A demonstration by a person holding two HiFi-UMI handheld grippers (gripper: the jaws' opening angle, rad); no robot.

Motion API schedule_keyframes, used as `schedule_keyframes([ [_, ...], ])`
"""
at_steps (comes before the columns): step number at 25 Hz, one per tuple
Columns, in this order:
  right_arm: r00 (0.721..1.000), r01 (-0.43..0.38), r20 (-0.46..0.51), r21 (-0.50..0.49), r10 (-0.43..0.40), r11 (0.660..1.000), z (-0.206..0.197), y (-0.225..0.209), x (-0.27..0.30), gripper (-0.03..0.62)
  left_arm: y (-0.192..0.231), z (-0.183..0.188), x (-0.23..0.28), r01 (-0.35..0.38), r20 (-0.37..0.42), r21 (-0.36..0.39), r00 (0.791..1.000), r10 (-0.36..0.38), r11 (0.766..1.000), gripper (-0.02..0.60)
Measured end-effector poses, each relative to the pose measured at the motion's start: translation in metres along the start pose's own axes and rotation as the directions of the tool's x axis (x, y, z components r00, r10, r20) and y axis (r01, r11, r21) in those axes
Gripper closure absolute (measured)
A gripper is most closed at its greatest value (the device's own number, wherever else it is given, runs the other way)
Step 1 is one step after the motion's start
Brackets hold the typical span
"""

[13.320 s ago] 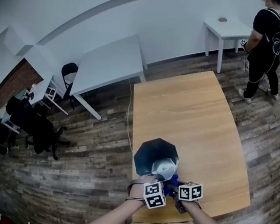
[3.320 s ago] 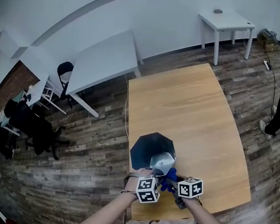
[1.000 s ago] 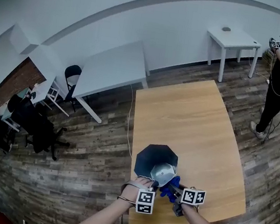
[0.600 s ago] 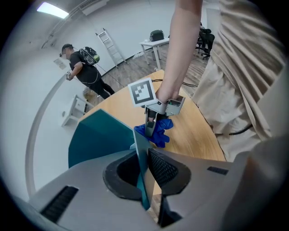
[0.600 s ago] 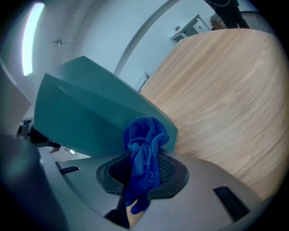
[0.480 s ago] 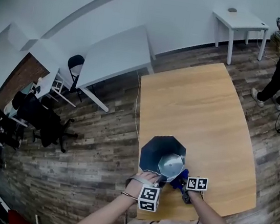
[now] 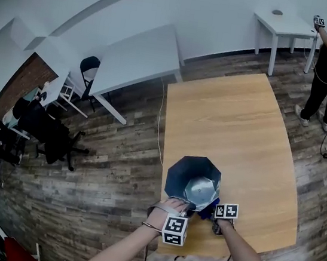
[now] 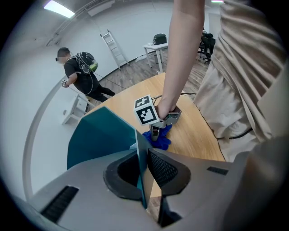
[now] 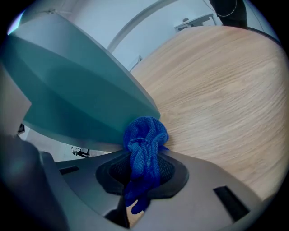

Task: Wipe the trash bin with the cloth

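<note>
Trash bin (image 7: 183,170) stands mouth-up, left gripper (image 8: 143,170) jaws closed on its rim, right gripper (image 9: 142,168) on cloth (image 9: 145,134).

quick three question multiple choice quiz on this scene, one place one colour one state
1. The trash bin stands on: A a shelf; B the wooden table; C a cart.
2. The cloth is: A red; B blue; C white.
3. The left gripper is: A open; B shut on the cloth; C shut on the bin's wall.
Answers: B, the head view shows it on the tabletop; B, blue fabric fills the right gripper view; C, the thin wall sits pinched between its jaws.
</note>
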State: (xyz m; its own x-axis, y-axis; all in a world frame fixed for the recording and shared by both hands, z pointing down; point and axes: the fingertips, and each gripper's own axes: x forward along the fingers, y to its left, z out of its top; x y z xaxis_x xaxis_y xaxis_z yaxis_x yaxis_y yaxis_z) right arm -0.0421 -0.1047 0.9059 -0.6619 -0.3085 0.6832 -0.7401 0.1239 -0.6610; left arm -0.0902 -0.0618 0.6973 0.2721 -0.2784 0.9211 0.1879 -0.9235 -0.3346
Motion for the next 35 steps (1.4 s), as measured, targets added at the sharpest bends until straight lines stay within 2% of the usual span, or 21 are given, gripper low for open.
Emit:
schedule_keyframes([
  [2,0.999,-0.031,0.014,-0.031,0.031,0.999,0.004,0.013,-0.019,0.516,0.001,0.0,-0.001,-0.009,-0.001,-0.01,1.0,0.009,1.0,0.532],
  [5,0.989,-0.121,0.082,-0.052,0.125,0.991,0.011,0.048,-0.062,0.516,0.0,0.0,0.0,-0.018,-0.007,-0.028,1.0,0.018,0.999,0.532],
  [10,0.931,-0.289,0.191,-0.143,0.313,0.947,0.021,0.124,-0.136,0.516,0.0,0.005,0.003,-0.025,-0.007,-0.055,1.0,0.025,0.998,0.532],
  [12,0.904,-0.325,0.227,-0.184,0.362,0.928,0.026,0.15,-0.154,0.516,0.001,0.006,0.003,-0.021,-0.006,-0.066,1.0,0.02,0.998,0.532],
  [14,0.892,-0.331,0.24,-0.231,0.383,0.915,0.029,0.168,-0.16,0.516,0.002,0.007,0.001,-0.011,-0.002,-0.08,1.0,0.011,0.997,0.532],
  [16,0.895,-0.318,0.237,-0.257,0.379,0.913,0.03,0.172,-0.156,0.516,0.003,0.009,0.001,0.001,0.001,-0.088,1.0,-0.001,0.996,0.532],
  [19,0.908,-0.303,0.225,-0.232,0.354,0.924,0.028,0.163,-0.139,0.516,0.006,0.011,0.002,0.019,0.006,-0.09,1.0,-0.019,0.996,0.535],
  [24,0.945,-0.246,0.17,-0.188,0.279,0.951,0.008,0.129,-0.088,0.516,0.002,0.01,0.001,0.043,0.013,-0.083,0.999,-0.042,0.996,0.538],
  [29,0.984,-0.13,0.1,-0.147,0.145,0.981,-0.003,0.077,-0.036,0.516,0.005,0.014,0.004,0.063,0.034,-0.083,0.998,-0.06,0.995,0.538],
  [35,0.998,-0.001,0.064,-0.051,0.005,0.999,-0.009,0.03,0.006,0.516,0.004,0.011,0.003,0.052,0.038,-0.072,0.998,-0.05,0.996,0.538],
])
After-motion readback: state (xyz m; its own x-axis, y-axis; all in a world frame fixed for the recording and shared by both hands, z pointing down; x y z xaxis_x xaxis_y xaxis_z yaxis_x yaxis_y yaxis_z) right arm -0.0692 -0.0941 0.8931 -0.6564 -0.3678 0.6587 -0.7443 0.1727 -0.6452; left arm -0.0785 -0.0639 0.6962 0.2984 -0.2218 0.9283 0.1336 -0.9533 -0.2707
